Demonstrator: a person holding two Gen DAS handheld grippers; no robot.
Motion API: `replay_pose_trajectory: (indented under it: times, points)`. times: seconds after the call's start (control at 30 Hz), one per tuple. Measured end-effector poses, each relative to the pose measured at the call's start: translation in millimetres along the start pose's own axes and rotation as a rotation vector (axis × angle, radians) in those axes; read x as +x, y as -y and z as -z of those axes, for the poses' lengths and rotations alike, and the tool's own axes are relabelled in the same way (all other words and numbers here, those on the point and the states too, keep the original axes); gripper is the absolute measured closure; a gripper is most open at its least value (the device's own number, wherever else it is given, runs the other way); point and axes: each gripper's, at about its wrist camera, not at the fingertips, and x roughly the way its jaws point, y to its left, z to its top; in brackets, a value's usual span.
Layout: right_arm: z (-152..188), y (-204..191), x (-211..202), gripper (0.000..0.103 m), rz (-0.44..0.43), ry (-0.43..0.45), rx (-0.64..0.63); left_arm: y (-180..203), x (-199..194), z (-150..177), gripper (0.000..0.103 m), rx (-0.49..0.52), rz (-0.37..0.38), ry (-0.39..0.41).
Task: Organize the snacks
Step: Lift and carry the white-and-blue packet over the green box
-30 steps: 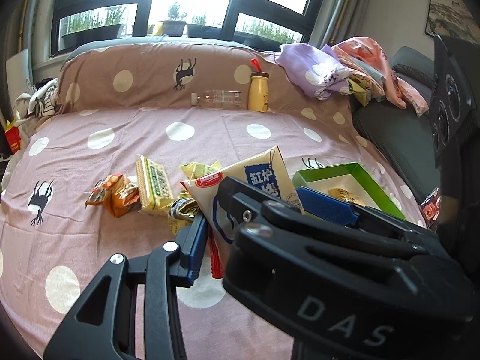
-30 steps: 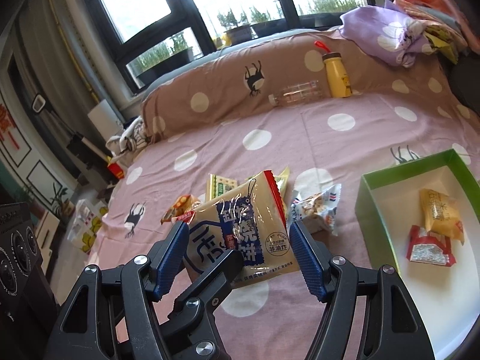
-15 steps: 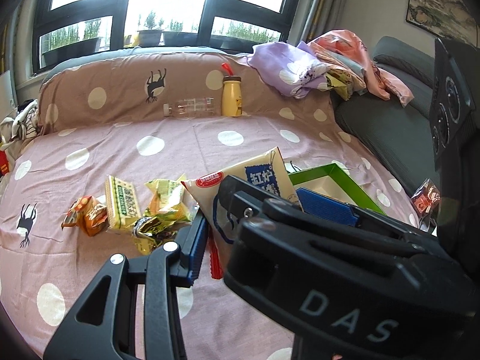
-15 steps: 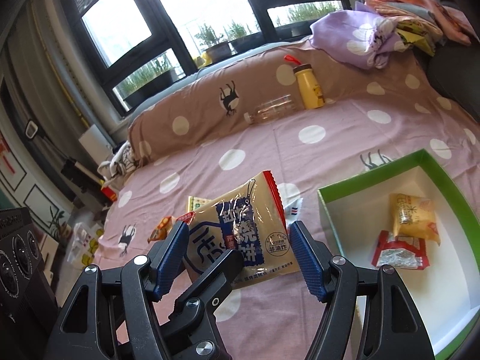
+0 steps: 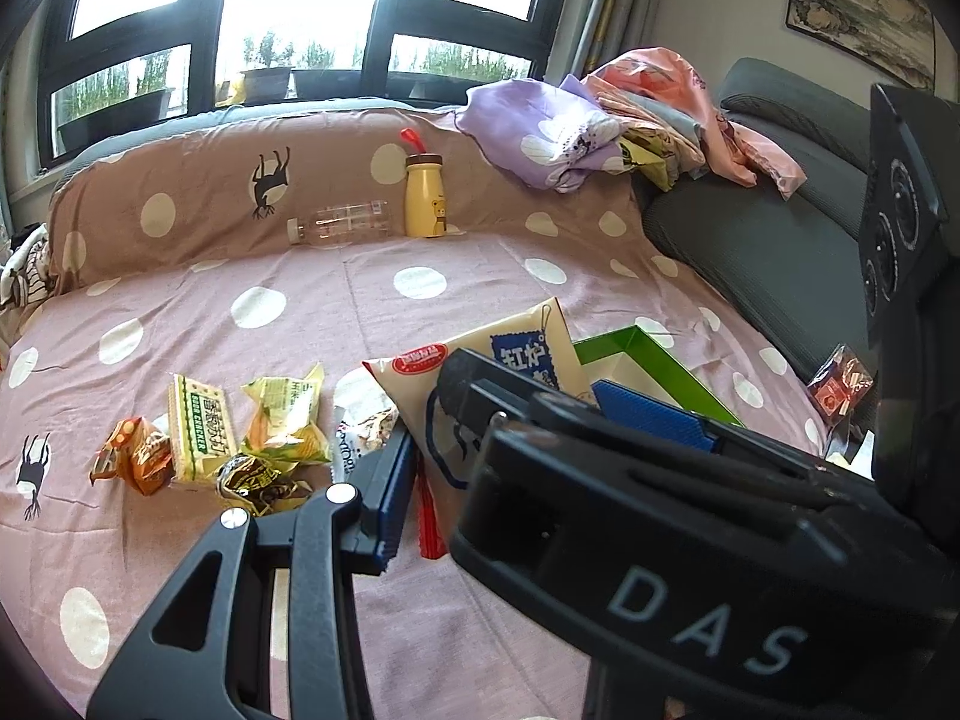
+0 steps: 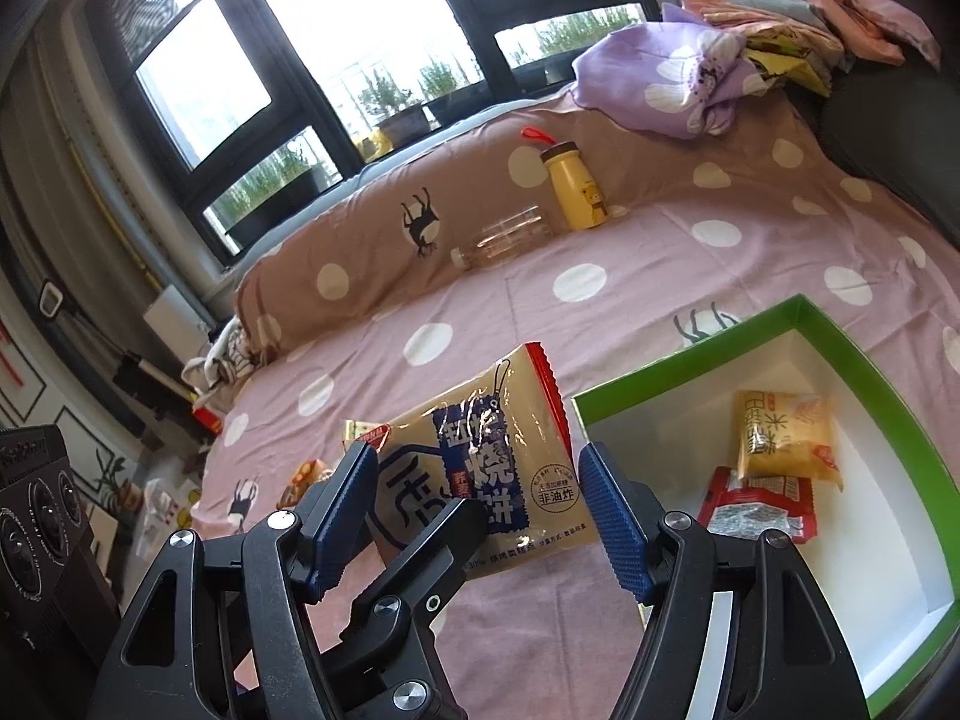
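Observation:
A large beige biscuit bag [image 6: 498, 450] with blue print is held off the pink bed. My left gripper [image 5: 528, 438] is shut on the beige bag [image 5: 492, 372] at its lower edge. My right gripper [image 6: 474, 516] is open, its blue pads on either side of the bag without touching it. The green box [image 6: 840, 336] with a white inside lies to the right and holds a yellow packet [image 6: 780, 438] and a red packet [image 6: 762, 504]. Several small snacks [image 5: 240, 438] lie on the sheet at the left.
A yellow bottle [image 5: 423, 192] and a clear plastic bottle [image 5: 339, 222] lie against the brown bolster at the back. Piled clothes [image 5: 630, 120] lie on a grey sofa [image 5: 768, 240] at the right. A red packet [image 5: 840, 384] lies at the bed's right edge.
Both grippers and the held bag have moved right toward the green box; the loose snacks have slid left in view. The right jaws stay open.

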Motion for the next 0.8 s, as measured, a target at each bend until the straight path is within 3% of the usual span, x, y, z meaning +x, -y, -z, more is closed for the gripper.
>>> replay_pose_trajectory:
  times: [0.8]
  points:
    - [-9.6, 51.5, -17.7, 0.03, 0.058, 0.038, 0.098, 44.5, 25.0, -6.6, 0.067, 0.068, 0.075, -0.029]
